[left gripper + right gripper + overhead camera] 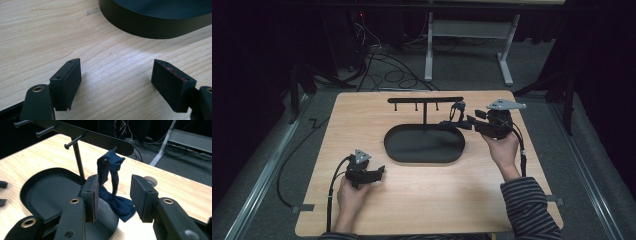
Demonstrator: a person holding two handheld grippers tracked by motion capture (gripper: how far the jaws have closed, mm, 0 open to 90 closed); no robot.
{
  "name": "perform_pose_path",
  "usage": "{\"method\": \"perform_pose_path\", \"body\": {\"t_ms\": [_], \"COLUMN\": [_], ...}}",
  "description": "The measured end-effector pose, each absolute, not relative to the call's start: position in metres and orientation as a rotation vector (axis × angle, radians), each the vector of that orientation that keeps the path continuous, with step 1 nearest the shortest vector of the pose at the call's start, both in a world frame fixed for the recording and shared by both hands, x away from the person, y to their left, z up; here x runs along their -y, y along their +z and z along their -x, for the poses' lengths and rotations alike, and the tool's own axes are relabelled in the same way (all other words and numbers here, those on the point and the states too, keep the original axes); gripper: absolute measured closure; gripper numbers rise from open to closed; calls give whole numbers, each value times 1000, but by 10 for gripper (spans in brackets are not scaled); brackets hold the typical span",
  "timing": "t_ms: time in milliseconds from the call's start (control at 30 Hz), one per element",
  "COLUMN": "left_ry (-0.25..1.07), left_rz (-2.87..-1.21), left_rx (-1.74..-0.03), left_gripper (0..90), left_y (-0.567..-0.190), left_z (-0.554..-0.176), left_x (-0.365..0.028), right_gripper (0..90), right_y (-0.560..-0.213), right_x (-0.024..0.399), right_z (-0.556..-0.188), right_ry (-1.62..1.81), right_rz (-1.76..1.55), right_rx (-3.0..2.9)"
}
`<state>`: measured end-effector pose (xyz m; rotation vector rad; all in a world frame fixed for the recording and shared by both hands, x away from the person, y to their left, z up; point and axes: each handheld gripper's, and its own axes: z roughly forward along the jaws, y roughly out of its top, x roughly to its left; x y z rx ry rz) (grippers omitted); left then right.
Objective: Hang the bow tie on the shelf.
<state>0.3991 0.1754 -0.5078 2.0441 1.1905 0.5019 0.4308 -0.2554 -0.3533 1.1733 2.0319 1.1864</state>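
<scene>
A black stand has an oval tray base (393, 150) and a crossbar (424, 99) with several pegs. A dark blue fabric band with a bow (111, 171) hangs from the peg at the bar's right end (457, 110). Its bow (119, 206) droops down to the base's rim. My right gripper (113, 195) is open, with the band hanging between its jaws and close to the left pad (94, 195). In the high view it (448, 124) reaches in from the right. My left gripper (116, 82) is open and empty just over the wood, near the tray wall (150, 27).
The wooden table (437, 195) carries the stand at its centre. A round hole (150, 180) sits in the tabletop behind the band. Cables (387, 70) and a white table frame (507, 55) stand on the dark floor beyond the far edge.
</scene>
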Motion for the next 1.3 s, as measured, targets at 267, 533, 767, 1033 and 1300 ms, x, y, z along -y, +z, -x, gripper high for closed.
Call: {"method": "perform_pose_path", "body": {"t_ms": [267, 533, 767, 1033, 1300], "left_ry": [502, 502, 502, 502, 502], "left_rz": [-2044, -2044, -2044, -2044, -2044], "left_rx": [-1190, -1190, -1190, -1190, -1190], "left_gripper": [245, 244, 244, 244, 245], "left_y": [-508, -508, -508, -508, -508], "left_z": [-399, -399, -399, -399, -399], "left_x": [-175, -175, -175, -175, -175], "right_gripper": [602, 601, 598, 598, 596], "right_y": [-357, -364, -369, -378, -385], "right_x": [260, 266, 270, 279, 284], "right_z": [-422, -414, -410, -405, -398], "right_ry": [1206, 1197, 1205, 1209, 1224], "right_rz": [-1174, -1196, -1210, -1242, -1269], "right_rx": [-2030, -2034, -2031, -2024, -2018]}}
